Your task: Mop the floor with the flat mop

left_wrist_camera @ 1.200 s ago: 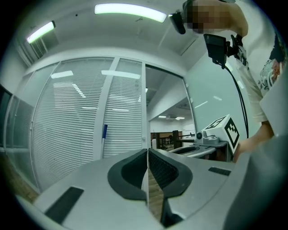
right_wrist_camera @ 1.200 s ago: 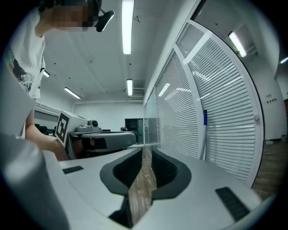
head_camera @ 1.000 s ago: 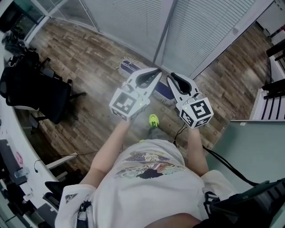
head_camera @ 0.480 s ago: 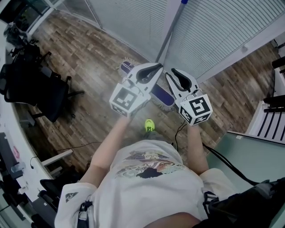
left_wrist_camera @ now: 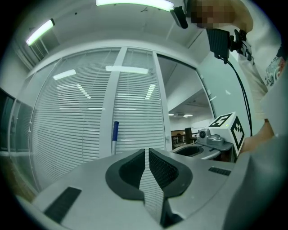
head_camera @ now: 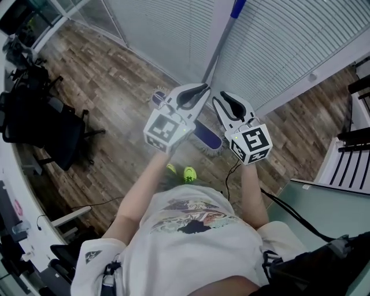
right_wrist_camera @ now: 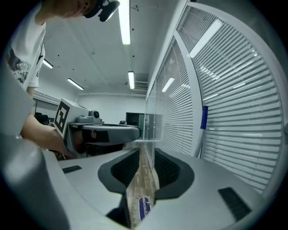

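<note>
The flat mop leans against the white post of the glass wall. Its handle (head_camera: pixel 217 43) has a blue grip (head_camera: pixel 237 7), and its blue head (head_camera: pixel 207 137) with a white fringe lies on the wood floor. Both grippers are held level in front of the handle, apart from it. My left gripper (head_camera: pixel 202 87) is shut with nothing in it, and the handle (left_wrist_camera: pixel 114 137) stands left of its jaws (left_wrist_camera: pixel 147 152). My right gripper (head_camera: pixel 215 97) has just been opening; its jaws (right_wrist_camera: pixel 146 150) stand slightly open with nothing between them. The handle (right_wrist_camera: pixel 203 121) stands to their right, and the mop head (right_wrist_camera: pixel 143 207) shows far below through the gap.
A black office chair (head_camera: pixel 34 124) stands at the left by a curved desk (head_camera: pixel 11 191). A white rack (head_camera: pixel 352 150) and a grey-green panel (head_camera: pixel 324 214) are at the right. A black cable (head_camera: pixel 289 208) trails by my green shoes (head_camera: pixel 189 173). Blinds (head_camera: pixel 289 40) cover the wall ahead.
Both grippers have drifted toward the glass wall. The handle's blue grip has come into view at the top, and a second green shoe shows. The right jaws have parted slightly.
</note>
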Demonstrator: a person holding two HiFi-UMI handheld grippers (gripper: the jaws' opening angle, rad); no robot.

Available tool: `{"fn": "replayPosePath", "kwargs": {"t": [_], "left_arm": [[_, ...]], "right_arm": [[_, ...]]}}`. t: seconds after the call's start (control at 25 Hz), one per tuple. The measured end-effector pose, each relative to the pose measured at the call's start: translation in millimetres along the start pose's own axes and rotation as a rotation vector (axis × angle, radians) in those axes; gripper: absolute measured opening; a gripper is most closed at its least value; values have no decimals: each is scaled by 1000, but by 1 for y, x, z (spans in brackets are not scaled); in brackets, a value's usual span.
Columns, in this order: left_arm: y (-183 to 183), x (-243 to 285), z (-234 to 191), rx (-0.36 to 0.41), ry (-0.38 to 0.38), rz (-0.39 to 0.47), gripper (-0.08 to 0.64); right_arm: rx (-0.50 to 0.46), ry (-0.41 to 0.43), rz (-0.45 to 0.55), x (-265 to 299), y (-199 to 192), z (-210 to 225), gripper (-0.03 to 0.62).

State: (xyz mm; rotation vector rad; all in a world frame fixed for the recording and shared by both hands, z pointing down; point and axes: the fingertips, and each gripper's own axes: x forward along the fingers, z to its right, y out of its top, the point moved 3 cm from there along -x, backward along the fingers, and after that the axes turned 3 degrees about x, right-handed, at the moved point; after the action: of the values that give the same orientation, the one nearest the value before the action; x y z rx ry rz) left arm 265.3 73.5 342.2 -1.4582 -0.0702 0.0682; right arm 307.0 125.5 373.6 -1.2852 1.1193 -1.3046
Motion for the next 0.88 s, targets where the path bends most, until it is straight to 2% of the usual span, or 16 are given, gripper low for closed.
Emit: {"fn": "replayPosePath", "kwargs": {"t": [0.28,0.48,0.76,0.88], "left_arm": [[-14,28,-40,-12,-41,7,11],[-18,43,-90,-40,-86,34,12],[-12,72,-152,-12,-194,49,14],[-21,87,-163,-29,-253,29,50]], "right_arm": [[15,-52,-45,43,-10,28,157],[10,-114,-69,91,-5,38,160],[34,-238,-83,151,7,69,160],[42,-297,-101,162,6,81,160]]}}
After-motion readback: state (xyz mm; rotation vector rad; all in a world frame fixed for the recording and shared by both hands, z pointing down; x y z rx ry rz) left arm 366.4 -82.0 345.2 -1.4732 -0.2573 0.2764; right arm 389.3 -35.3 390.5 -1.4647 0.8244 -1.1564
